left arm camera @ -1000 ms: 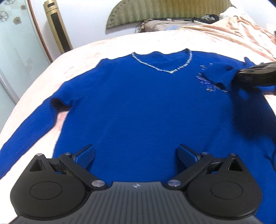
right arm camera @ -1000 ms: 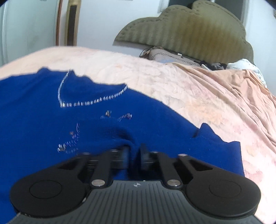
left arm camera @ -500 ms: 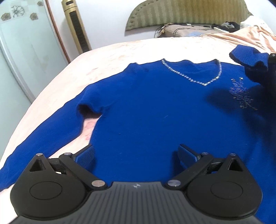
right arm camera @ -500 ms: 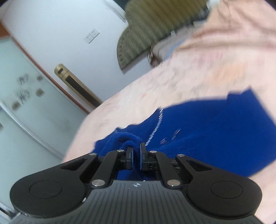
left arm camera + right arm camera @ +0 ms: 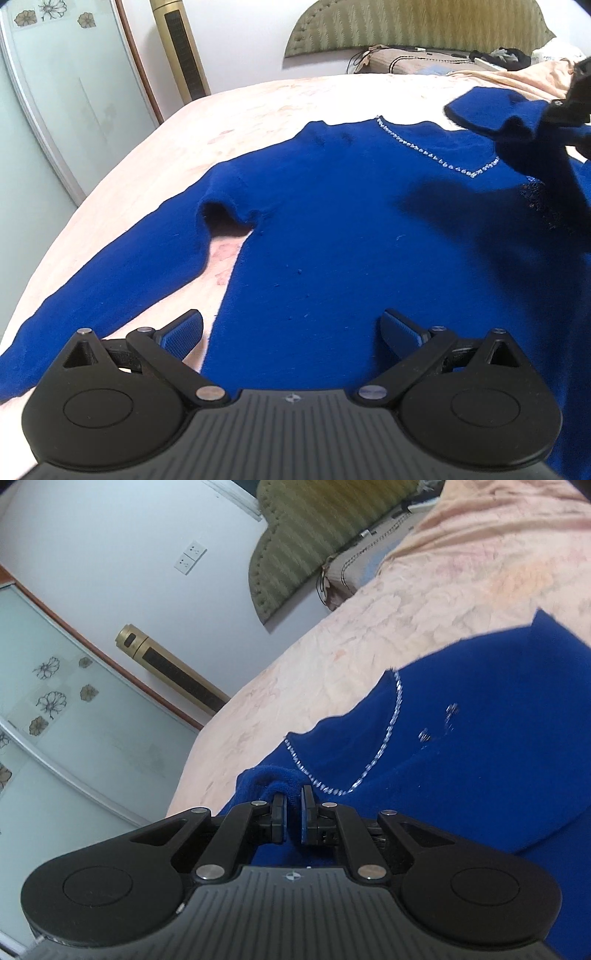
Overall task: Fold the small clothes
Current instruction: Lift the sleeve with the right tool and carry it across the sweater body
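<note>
A royal-blue sweater (image 5: 332,229) with a beaded V-neck (image 5: 436,158) lies face up on the pink bedspread (image 5: 229,122). Its left sleeve (image 5: 122,273) stretches out toward the lower left. My left gripper (image 5: 291,328) hovers open above the sweater's lower body, nothing between its blue pads. My right gripper (image 5: 293,805) is shut on the cuff of the other sleeve (image 5: 262,779), lifted off the bed and rolled to the side. In the left wrist view that raised sleeve (image 5: 491,114) hangs from the right gripper at the upper right and casts a shadow on the chest.
A green padded headboard (image 5: 417,26) and a pillow (image 5: 417,61) stand at the far end of the bed. A gold tower fan (image 5: 181,48) stands by the wall, beside a frosted sliding door (image 5: 62,103). Dark clothes (image 5: 506,55) lie at the far right.
My right gripper lifted the sleeve cuff off the sweater's chest and rolled strongly sideways. The left gripper slid left, bringing the left sleeve and armpit more into view.
</note>
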Available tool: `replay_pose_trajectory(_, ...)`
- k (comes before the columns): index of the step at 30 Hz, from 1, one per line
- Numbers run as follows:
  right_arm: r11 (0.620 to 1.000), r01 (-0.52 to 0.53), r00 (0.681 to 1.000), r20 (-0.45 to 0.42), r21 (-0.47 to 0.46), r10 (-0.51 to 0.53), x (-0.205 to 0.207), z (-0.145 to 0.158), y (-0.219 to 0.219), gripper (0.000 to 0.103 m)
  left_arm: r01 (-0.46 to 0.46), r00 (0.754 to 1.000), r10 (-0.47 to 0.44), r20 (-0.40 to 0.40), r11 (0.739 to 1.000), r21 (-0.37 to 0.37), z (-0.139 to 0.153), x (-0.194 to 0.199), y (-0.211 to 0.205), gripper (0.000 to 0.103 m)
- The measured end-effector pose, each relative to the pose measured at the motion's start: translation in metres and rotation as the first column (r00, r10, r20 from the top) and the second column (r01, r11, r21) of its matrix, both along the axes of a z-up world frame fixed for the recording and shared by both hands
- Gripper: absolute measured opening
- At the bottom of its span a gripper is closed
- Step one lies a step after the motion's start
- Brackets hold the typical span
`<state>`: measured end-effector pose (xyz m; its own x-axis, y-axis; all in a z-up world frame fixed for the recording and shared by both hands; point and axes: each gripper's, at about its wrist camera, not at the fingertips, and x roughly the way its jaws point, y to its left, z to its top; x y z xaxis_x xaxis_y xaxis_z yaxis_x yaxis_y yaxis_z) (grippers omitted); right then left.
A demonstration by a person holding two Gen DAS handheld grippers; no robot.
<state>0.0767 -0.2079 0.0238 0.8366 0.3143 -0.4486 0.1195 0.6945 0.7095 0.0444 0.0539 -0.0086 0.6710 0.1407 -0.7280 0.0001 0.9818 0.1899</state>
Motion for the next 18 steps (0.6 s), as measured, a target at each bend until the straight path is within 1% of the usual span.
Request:
replay_pose_trajectory(6, 1.0, 0.003, 1.0, -0.009, 0.014, -0.003, 0.012, -0.005, 0.021, 0.011, -0.015, 1.0, 0.015, -0.005, 1.0, -0.016, -0.001, 0.002, 0.012, 0.103)
replay_pose_trajectory(10, 1.0, 0.001, 1.0, -0.005, -0.004, -0.001, 0.026, -0.003, 0.033, 0.012, -0.019, 1.0, 0.018, -0.006, 1.0, -0.022, -0.001, 0.0, 0.019, 0.103)
replay_pose_trajectory(14, 1.0, 0.004, 1.0, -0.005, 0.002, -0.004, 0.041, -0.005, 0.045, 0.012, -0.021, 1.0, 0.021, -0.009, 1.0, -0.021, -0.001, -0.002, 0.024, 0.103)
replay_pose_trajectory(18, 1.0, -0.015, 1.0, -0.011, -0.019, 0.015, 0.06, -0.008, 0.065, 0.012, -0.026, 1.0, 0.025, -0.011, 0.999, -0.021, -0.001, -0.004, 0.028, 0.103)
